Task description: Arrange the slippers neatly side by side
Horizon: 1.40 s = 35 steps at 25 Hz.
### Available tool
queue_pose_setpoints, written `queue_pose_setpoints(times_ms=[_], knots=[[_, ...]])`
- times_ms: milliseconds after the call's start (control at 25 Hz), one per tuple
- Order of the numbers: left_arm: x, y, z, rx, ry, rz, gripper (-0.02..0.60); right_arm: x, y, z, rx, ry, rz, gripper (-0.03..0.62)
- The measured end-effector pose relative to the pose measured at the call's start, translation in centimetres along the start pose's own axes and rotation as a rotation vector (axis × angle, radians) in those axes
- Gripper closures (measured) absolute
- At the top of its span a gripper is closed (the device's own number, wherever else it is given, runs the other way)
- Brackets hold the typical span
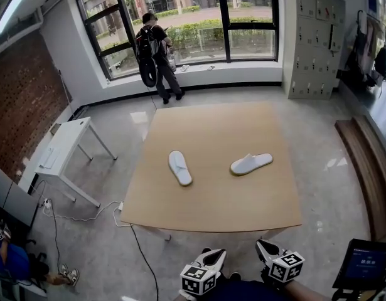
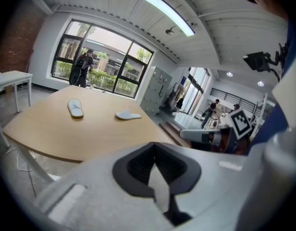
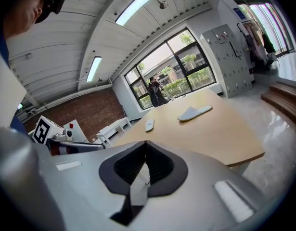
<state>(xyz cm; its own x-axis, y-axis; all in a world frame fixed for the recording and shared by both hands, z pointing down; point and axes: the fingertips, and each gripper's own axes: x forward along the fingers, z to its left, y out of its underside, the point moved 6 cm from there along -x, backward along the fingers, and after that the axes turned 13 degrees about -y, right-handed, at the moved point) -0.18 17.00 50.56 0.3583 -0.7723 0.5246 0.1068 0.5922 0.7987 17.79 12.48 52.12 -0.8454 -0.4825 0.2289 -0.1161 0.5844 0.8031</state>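
Note:
Two white slippers lie apart on the wooden table (image 1: 211,209). The left slipper (image 1: 180,167) points away from me, angled slightly left. The right slipper (image 1: 251,163) lies almost crosswise, toe to the right. Both grippers hang below the table's near edge, well short of the slippers. My left gripper (image 1: 215,257) and right gripper (image 1: 263,249) are shut and hold nothing. The left gripper view shows its jaws (image 2: 155,146) closed, with both slippers (image 2: 75,108) (image 2: 128,115) far ahead. In the right gripper view the jaws (image 3: 146,143) meet too, and the slippers (image 3: 149,124) (image 3: 194,112) lie beyond.
A small white table (image 1: 64,146) stands to the left, with cables (image 1: 86,217) on the floor near it. A person (image 1: 156,55) stands by the far window. Lockers (image 1: 313,39) are at the back right, a wooden bench (image 1: 368,162) along the right, a screen (image 1: 362,262) near my right.

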Motion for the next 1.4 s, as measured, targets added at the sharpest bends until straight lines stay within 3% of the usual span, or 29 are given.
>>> queue_pose_setpoints(times_ms=[520,1160,1400], knots=[[6.1,-4.5,2.5,0.072,0.104,0.038,0.578,3.1,-3.3,-4.0,0.026,0.121,-0.057,0.585],[13.1,-13.0,11.6,0.069,0.180,0.053,0.578,13.7,-9.8,-7.1,0.022,0.192,-0.052,0.585],[15.4,-15.3,16.1,0.054,0.189,0.059,0.578,18.4,-11.8,-7.7,0.015,0.183,-0.052,0.585]])
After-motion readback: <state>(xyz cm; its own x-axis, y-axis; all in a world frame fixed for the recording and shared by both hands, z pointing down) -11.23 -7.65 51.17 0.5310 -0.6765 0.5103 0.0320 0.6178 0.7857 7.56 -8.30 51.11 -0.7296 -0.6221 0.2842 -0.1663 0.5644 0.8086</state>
